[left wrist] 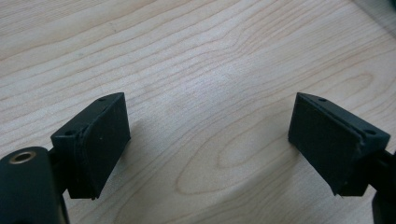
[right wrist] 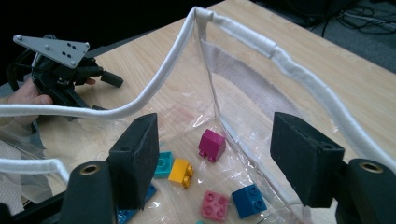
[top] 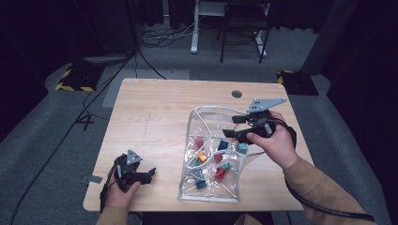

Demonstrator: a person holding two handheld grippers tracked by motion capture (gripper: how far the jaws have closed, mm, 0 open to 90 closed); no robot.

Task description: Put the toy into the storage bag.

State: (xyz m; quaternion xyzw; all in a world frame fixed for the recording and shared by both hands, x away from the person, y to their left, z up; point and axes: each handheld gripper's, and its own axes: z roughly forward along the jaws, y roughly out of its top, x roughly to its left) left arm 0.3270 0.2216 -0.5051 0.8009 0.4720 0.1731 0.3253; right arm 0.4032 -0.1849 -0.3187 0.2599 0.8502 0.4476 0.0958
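Clear plastic bag [right wrist: 243, 100] (bricks inside) lies just beyond the right hand-held gripper [right wrist: 215, 161], jaws spread.

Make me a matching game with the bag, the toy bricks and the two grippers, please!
Things:
1. clear bag
2. toy bricks
3. left gripper
4. right gripper

Where or how:
A. open above bare wood at the near left of the table
B. open at the bag's white-edged mouth, nothing between its jaws
C. lying on the table, white edging around it
D. loose inside the bag, in pink, yellow, blue and teal

Pairs: 1-C, 2-D, 3-A, 4-B
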